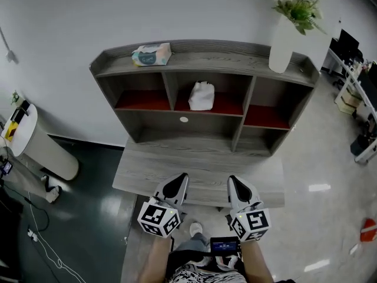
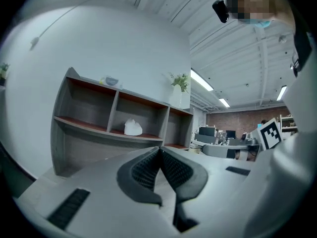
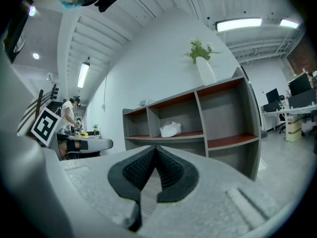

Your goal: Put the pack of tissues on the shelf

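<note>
The tissue pack (image 1: 151,54) lies on the shelf's (image 1: 224,55) top board, toward its left end, well apart from both grippers. The left gripper (image 1: 180,180) and right gripper (image 1: 234,181) hover over the desk's (image 1: 200,161) near edge, jaws pressed together, empty.

The right gripper (image 3: 156,149) has its jaws pressed together at the tips, with nothing between them. Beyond them stands a grey shelf (image 3: 225,114) with red boards inside, against a white wall. A crumpled white thing (image 3: 171,129) lies in its middle compartment. On its top stand a white vase (image 3: 205,71) of green sprigs towards the right end and a small pale pack (image 3: 144,102) towards the left end, too small to read. Far left, a person in a white top (image 3: 68,112) stands at a desk. Strip lights (image 3: 237,24) glow on the ceiling.
</note>
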Tool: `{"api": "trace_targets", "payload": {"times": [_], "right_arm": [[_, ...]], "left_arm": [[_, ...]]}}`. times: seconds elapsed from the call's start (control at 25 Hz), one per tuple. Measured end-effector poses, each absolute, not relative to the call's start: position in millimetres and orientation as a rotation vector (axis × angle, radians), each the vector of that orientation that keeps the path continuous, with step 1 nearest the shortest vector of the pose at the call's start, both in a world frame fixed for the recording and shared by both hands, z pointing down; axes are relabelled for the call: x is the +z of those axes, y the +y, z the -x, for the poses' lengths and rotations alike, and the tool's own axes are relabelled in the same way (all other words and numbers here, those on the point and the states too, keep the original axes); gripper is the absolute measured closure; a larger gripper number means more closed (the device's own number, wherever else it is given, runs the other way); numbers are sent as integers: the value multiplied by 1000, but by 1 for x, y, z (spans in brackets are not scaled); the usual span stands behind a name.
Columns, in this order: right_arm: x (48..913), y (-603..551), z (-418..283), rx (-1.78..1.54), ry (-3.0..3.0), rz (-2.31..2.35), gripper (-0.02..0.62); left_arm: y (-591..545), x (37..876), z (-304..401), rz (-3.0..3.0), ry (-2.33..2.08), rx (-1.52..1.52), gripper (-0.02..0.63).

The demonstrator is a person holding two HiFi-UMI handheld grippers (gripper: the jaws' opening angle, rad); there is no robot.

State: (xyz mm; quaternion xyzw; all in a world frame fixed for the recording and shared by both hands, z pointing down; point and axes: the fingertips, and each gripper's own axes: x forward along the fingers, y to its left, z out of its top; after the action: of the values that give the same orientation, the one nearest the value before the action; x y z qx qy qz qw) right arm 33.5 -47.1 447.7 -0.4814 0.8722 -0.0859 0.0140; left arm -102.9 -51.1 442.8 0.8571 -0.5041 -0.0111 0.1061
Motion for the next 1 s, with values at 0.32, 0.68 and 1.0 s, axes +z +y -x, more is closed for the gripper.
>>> {"api": "trace_targets", "payload": {"times": [0.32,0.68,1.0], "right_arm": [[449,-7,-34,-225,2746,1445,591],[441,8,-47,-182,2752,1458,591],[435,13,-46,-151,2758,1451,591]], "left_arm": [[-15,436,97,-2504,-1534,-125,598],[5,430,94,-2512,-1568,-131,598],[14,425,106,-2485,-1566,-214,600]]}}
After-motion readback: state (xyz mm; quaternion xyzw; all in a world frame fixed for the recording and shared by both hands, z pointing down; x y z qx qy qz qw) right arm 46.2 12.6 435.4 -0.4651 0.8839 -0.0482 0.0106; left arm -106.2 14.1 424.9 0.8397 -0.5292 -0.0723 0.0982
